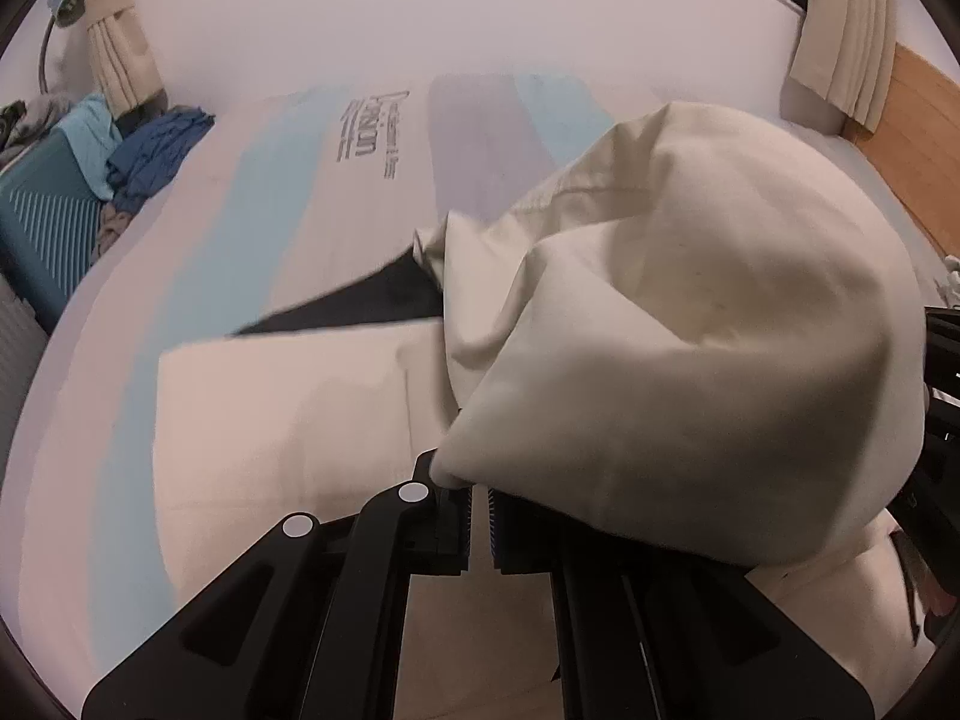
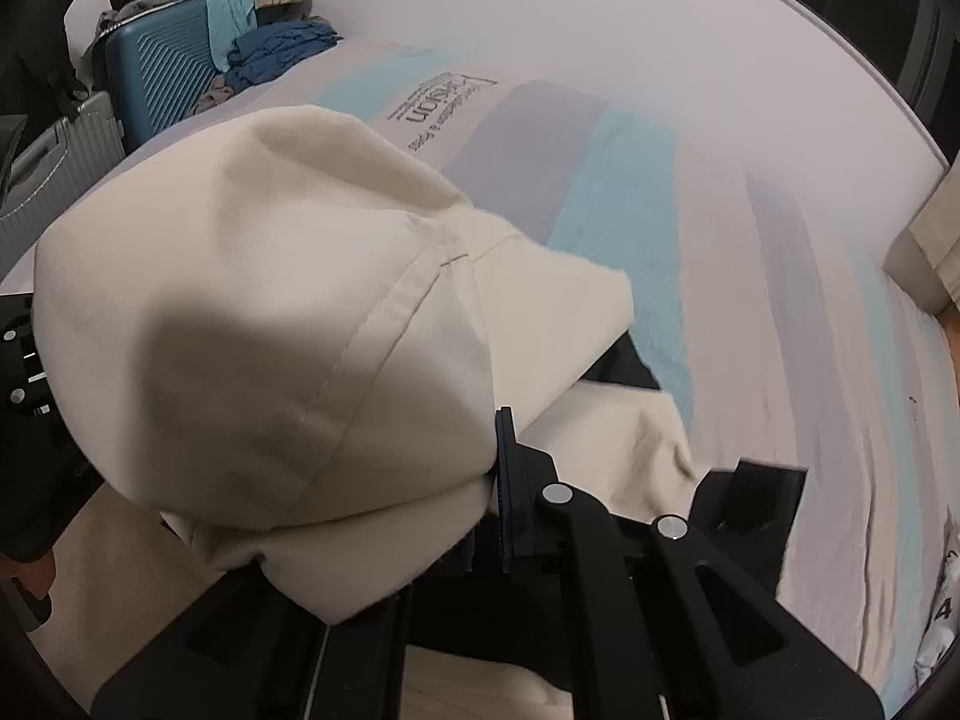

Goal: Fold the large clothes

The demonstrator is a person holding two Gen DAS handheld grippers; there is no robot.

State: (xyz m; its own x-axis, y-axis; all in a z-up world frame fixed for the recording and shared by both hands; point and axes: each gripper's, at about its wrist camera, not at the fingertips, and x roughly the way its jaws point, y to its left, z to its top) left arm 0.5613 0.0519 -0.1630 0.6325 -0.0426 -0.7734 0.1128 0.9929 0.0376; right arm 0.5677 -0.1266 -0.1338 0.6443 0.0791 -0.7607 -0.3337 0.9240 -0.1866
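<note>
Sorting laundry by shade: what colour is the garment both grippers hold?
Cream garment, clearest in the right wrist view.

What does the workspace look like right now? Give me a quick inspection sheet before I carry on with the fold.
Surface: mattress with pale blue and grey stripes and printed lettering; no sheet on it.
Job's things: cream garment, part lifted and bulging, part lying flat on the mattress; a dark layer shows under its edge.
Clutter: heap of blue clothes at the far edge of the mattress.
Grippers: left gripper and right gripper each shut on a fold of the cream garment.
Cables: nothing seen.
Surroundings: teal suitcase and grey suitcase beside the bed, cream curtains, white wall.
</note>
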